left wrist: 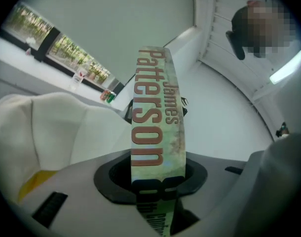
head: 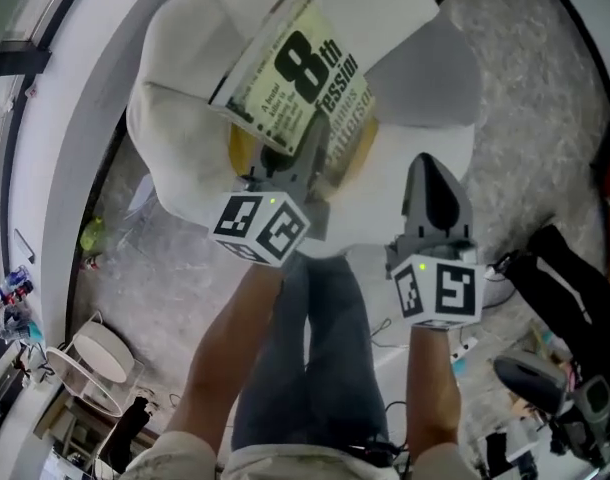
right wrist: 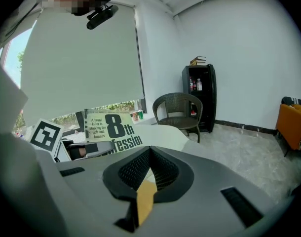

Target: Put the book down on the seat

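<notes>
Step in hand: carry, before placing. Left tool point(head: 285, 173) pinching book point(head: 295, 73) at near edge; book tilted above white seat point(head: 180, 148), seemingly not yet resting. Right tool point(head: 433, 183) pressed together, empty, right of book. Next: lower book flat onto seat, then spread left tool.

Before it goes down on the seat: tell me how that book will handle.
The book looks a thick paperback, so probably fairly stiff. Pinched at one end by the left gripper, it may tilt. Flat-sided, it shouldn't roll.
</notes>
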`<state>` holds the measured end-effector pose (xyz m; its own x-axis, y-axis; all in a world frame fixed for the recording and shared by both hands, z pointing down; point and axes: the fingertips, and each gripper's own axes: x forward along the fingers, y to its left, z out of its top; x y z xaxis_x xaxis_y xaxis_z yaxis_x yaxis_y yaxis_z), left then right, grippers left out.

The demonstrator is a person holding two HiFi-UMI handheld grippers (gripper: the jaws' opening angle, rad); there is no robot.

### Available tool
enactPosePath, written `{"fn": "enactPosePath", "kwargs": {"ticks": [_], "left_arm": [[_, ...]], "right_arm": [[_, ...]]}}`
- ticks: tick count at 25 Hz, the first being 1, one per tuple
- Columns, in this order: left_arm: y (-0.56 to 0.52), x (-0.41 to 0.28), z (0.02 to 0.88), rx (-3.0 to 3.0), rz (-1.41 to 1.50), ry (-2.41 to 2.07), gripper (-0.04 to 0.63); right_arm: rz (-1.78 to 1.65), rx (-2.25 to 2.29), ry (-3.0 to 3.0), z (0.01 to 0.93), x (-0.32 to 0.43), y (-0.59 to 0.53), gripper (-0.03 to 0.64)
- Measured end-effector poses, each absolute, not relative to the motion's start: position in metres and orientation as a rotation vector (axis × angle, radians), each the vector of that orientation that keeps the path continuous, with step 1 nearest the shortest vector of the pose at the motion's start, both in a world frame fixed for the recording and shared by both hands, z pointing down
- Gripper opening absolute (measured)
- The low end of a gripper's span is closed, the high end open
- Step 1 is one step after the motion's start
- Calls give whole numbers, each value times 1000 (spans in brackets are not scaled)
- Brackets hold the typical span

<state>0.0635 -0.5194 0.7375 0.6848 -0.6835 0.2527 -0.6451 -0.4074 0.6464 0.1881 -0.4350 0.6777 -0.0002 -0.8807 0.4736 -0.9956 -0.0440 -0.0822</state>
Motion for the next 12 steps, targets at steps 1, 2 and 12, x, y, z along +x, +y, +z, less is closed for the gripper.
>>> {"fn": "enactPosePath", "kwargs": {"ticks": [1, 2, 12], "left_arm": [[-520, 67, 752, 2128, -84, -984, 166], [-520, 71, 765, 2106, -104, -951, 166], [-536, 101, 888, 1744, -362, -683, 166]], "right_arm": [[597, 1997, -1950, 688, 187, -435, 3], [601, 1993, -1943, 698, 187, -435, 3], [643, 1998, -1930, 776, 191, -453, 3]]}}
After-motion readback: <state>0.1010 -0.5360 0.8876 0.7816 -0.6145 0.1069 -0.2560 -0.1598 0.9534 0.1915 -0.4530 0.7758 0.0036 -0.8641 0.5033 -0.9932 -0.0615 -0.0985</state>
